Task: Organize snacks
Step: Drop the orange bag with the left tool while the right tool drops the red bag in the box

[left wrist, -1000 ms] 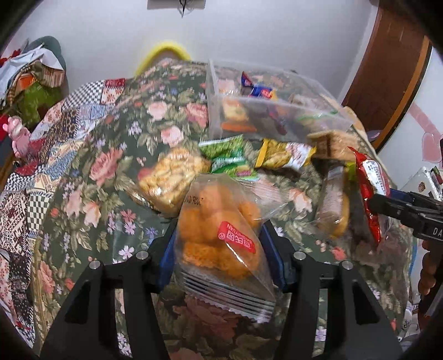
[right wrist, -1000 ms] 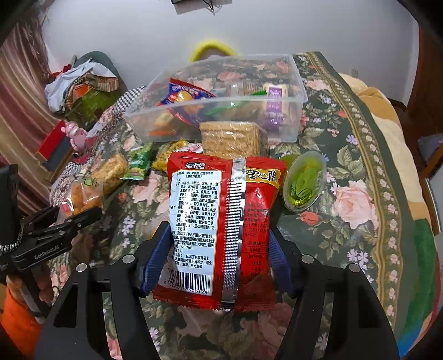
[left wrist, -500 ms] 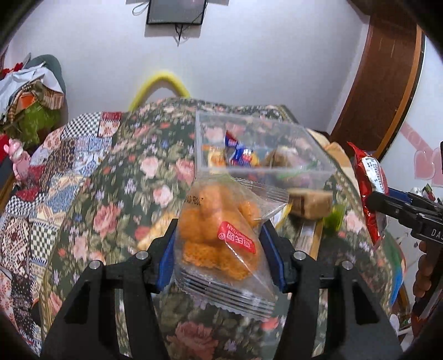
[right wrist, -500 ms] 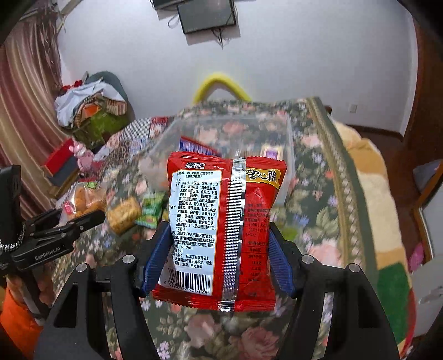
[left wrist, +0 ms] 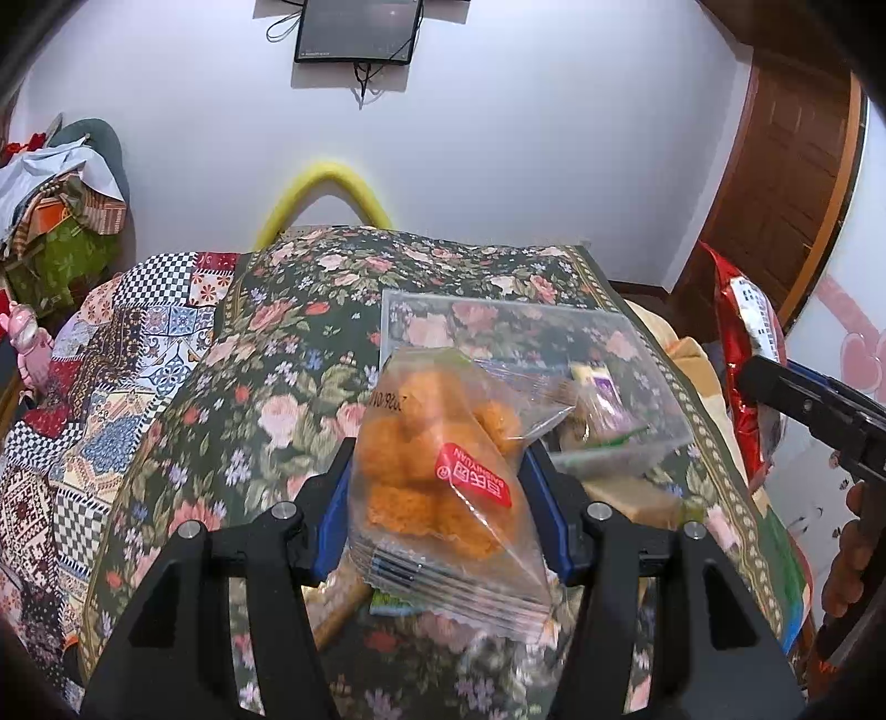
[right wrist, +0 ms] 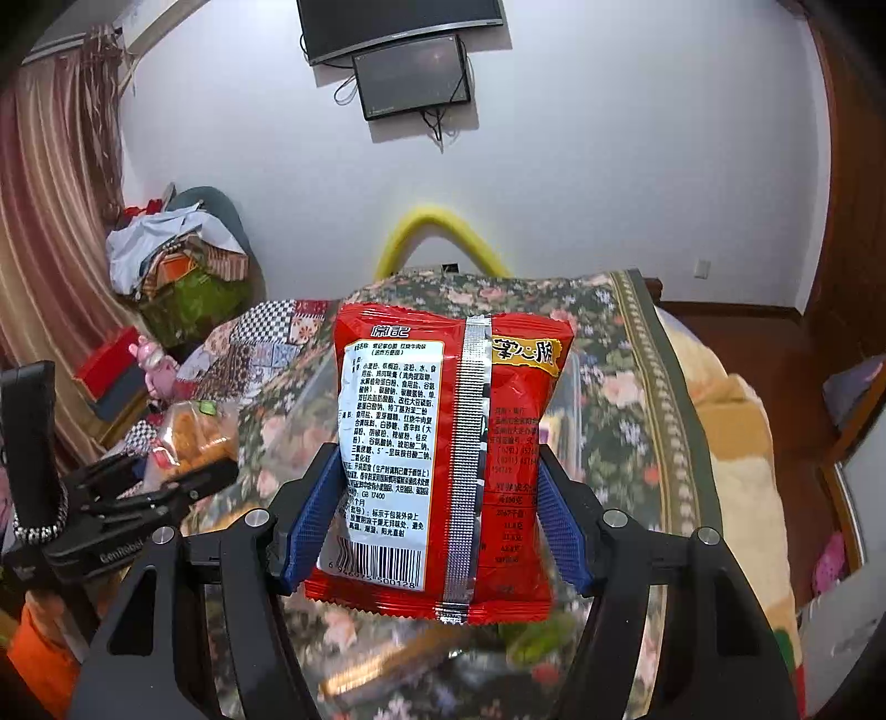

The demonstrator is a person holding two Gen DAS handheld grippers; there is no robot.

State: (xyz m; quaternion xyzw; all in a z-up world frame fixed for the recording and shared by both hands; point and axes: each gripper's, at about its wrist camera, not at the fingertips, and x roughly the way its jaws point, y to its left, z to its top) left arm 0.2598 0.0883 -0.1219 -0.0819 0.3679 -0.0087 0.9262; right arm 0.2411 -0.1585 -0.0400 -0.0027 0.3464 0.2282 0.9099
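White-walled bedroom, dark wall-mounted screen (left wrist: 354,30) at 12 o'clock in both views, brown wooden door (left wrist: 786,183) at 2 o'clock in the left wrist view. Surface is a bed under a dark green floral bedspread (left wrist: 266,399), patchwork quilt (left wrist: 111,354) at 9 o'clock, yellow curved tube (left wrist: 326,191) behind the far edge.

Left gripper (left wrist: 440,498): blue pads clamped on a clear plastic bag of orange fried snacks with a red label (left wrist: 432,471), held off the bedspread, bag top pointing to 12 o'clock. Just past it, at 1 o'clock, a clear plastic storage box (left wrist: 498,327) sits on the bedspread with a few wrapped snacks in its right part. A tan biscuit pack (left wrist: 631,493) lies just in front of the box at 3 o'clock. More snacks under the gripper, too blurred to identify.

Right gripper (right wrist: 440,515): blue pads clamped on both side edges of a red foil snack packet with a white ingredients panel and silver back seam (right wrist: 448,454), upright, back side to the camera, held in the air. It hides most of the clear box behind it. Bedspread below is blurred.

Cross-views: the right gripper with its red packet shows at 3 o'clock in the left view; the left gripper with its orange bag shows at 9 o'clock in the right view.
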